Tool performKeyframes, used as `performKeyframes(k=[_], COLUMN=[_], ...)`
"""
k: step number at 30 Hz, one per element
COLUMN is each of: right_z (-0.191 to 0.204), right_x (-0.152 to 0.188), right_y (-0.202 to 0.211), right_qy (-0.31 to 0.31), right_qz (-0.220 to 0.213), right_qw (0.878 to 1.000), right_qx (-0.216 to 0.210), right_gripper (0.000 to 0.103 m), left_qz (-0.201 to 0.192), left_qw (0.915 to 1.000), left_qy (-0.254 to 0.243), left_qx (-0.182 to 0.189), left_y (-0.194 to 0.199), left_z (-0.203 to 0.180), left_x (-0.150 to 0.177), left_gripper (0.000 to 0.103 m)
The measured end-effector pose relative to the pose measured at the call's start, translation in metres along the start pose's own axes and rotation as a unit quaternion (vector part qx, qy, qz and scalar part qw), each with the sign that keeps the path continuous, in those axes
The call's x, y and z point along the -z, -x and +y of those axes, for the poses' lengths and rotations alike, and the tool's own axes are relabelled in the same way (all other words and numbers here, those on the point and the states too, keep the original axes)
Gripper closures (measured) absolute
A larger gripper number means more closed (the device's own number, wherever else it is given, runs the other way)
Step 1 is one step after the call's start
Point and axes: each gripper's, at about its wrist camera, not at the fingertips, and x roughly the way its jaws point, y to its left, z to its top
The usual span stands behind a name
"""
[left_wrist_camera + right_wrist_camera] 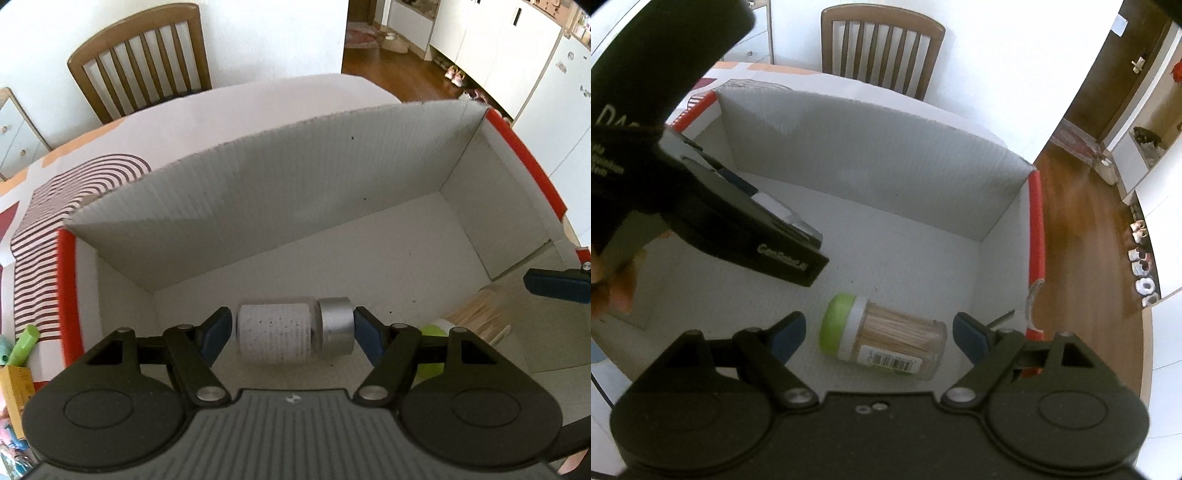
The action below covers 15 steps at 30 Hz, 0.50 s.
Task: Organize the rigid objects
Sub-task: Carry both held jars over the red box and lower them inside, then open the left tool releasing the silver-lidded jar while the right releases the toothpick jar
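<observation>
At the far left of the left wrist view, small items crowd the desk [236, 107] outside the box [258, 177]: a green tube [24, 343] and a yellow carton [16, 384], both cut off by the frame edge and hard to name. Inside the white cardboard box with red-trimmed ends, the left tool [292, 328] clamps a small jar [295, 330] lengthwise, one blue pad on its base and the other on its silver cap, the jar lying sideways close over the box floor near the left end. Whether it already rests on the floor or hangs just above it seems uncertain, since the jar hides its own underside. Further right, the toothpick jar [882, 339] with a green lid lies on its side on the box floor near the right end, between the pads of the right tool [879, 334], which stands wide with neither pad touching it. The step in hand looks like placing things in the box: the left tool needs to part its pads and lift clear, while the right tool can draw back. In the right wrist view the left tool's body covers the silver-capped jar almost entirely.
</observation>
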Motion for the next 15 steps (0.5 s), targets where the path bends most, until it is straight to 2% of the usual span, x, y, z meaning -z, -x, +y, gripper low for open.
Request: performKeyframes(k=[5, 15], right_z=[-0.001, -0.003], right_x=[0.000, 0.003], right_y=[0.014, 0.048], right_qy=[-0.003, -0.009], right_qz=[-0.012, -0.045], right_qw=[1.000, 0.999], right_qx=[0.000, 0.004], right_gripper=[0.015, 0.015], left_qz=[-0.020, -0.076], left_qw=[0.9997, 0.9969], left_qy=[0.010, 0.013], left_qx=[0.001, 0.017], left_y=[0.016, 0.074], left_z=[0.002, 0.002], left_x=[0.002, 0.016], left_gripper=[0.031, 0.031])
